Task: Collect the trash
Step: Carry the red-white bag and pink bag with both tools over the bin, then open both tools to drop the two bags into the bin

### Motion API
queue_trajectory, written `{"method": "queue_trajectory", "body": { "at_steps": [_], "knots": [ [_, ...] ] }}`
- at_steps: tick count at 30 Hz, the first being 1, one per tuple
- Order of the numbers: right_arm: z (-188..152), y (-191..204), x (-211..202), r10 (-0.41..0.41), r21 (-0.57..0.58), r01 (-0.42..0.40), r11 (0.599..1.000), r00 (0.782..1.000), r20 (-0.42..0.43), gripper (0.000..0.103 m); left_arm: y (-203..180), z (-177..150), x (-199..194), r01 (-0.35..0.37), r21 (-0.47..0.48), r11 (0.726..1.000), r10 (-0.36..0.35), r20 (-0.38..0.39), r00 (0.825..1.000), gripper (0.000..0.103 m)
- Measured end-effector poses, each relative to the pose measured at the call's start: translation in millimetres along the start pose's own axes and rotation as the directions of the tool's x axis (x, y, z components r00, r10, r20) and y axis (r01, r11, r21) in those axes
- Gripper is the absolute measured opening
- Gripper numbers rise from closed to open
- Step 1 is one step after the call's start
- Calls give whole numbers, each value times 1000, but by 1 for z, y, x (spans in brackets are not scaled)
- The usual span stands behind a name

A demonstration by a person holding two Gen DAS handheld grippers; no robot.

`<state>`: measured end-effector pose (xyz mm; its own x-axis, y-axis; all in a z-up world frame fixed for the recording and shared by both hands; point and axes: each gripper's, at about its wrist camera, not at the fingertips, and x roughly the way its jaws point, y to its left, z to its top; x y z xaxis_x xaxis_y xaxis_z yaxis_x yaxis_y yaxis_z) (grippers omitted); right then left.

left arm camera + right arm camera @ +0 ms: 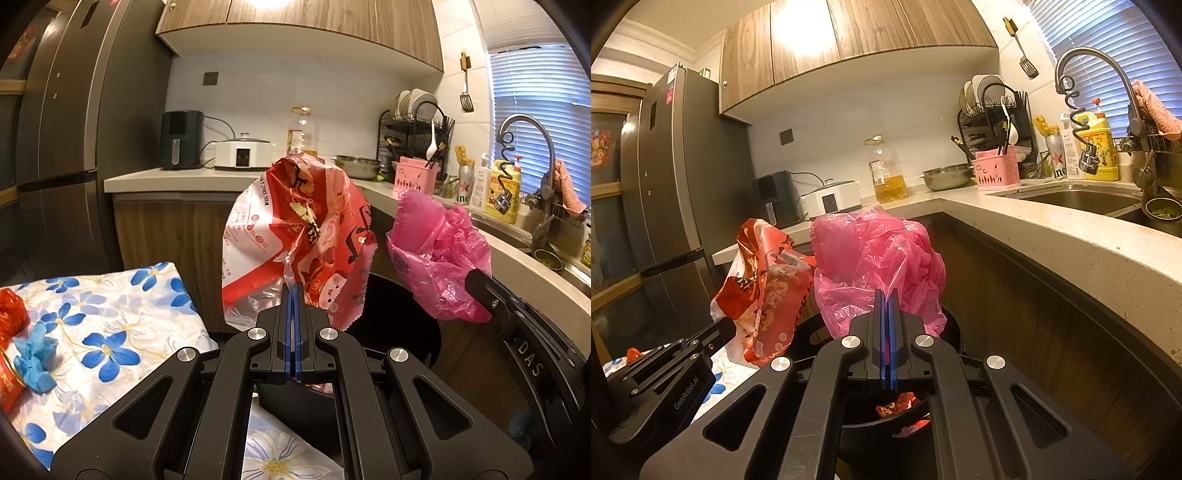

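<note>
Fingers pinch red wrapper | bin (mostly hidden), contents perhaps wrappers

A warm ceiling light burns out to white glare on the wooden wall cabinets in both views. Cool blue daylight comes through the white window blinds. The room is evenly bright, and the dark round bin lies in shadow. Straight lines bend strongly near the edges and the corners are black. Focus is sharp, with no motion blur.
</note>
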<state>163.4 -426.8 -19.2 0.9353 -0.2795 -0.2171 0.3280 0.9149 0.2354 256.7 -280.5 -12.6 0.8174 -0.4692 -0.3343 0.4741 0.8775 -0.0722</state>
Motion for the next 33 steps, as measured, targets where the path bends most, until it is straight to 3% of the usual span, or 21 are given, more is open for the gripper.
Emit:
{"method": "queue_trajectory", "body": {
  "at_steps": [24,27,29,33],
  "knots": [
    [-6,-8,28,23,-5,-23,1000,998,-53,4,-8,-14,31,30,19,999,-29,-57,998,1],
    [-8,-10,31,22,-6,-22,1000,998,-64,15,-8,-16,33,42,20,999,-40,-65,997,2],
    [-9,-12,32,23,-2,-23,1000,998,-66,29,-8,-18,34,53,20,998,-51,-68,996,2],
    [-10,-15,34,18,3,-18,1000,997,-72,34,-8,-20,36,70,22,997,-68,-76,995,7]
  ]
}}
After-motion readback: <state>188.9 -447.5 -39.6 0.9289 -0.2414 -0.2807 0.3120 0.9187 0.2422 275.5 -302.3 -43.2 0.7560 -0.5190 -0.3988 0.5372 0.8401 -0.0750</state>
